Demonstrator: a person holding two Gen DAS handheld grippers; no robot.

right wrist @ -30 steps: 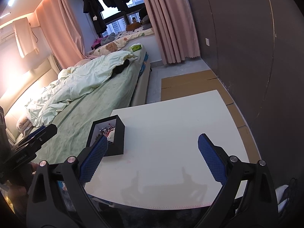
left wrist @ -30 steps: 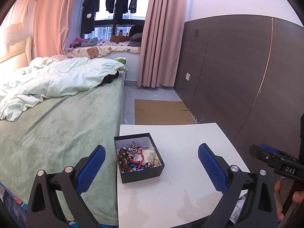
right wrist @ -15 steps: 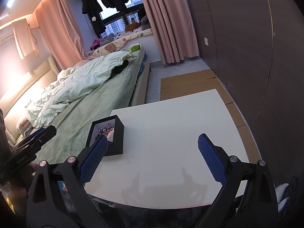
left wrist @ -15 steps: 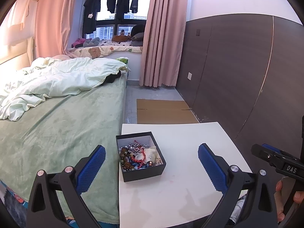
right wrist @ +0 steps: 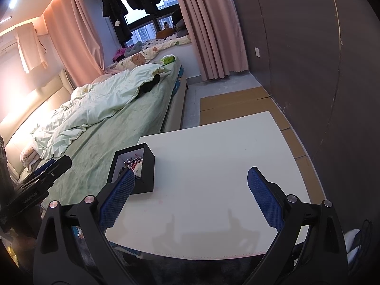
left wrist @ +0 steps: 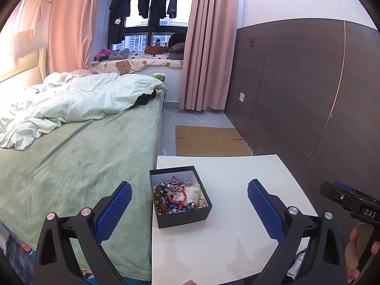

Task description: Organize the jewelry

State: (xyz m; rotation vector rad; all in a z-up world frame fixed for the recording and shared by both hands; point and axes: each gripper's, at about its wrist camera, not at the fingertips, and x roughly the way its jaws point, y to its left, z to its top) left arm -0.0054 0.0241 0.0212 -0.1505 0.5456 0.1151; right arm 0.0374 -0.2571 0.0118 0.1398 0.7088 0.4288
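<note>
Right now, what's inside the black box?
The box holds a tangled heap: brown bead strands, silver chain, a red cord, blue pieces and something pale. Whatever lies under the heap is covered. Both grippers are open and empty.

A white table [left wrist: 237,225] stands just beside the bed [left wrist: 78,156]. Near its bed-side edge sits a black box [left wrist: 182,216] holding tangled jewelry [left wrist: 175,196], possibly beaded bracelets.

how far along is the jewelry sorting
Done: nothing visible; the jewelry lies heaped in the black box on the white table.
In hand: nothing; the left gripper and right gripper are open, empty.
Left: all the sorting.
</note>
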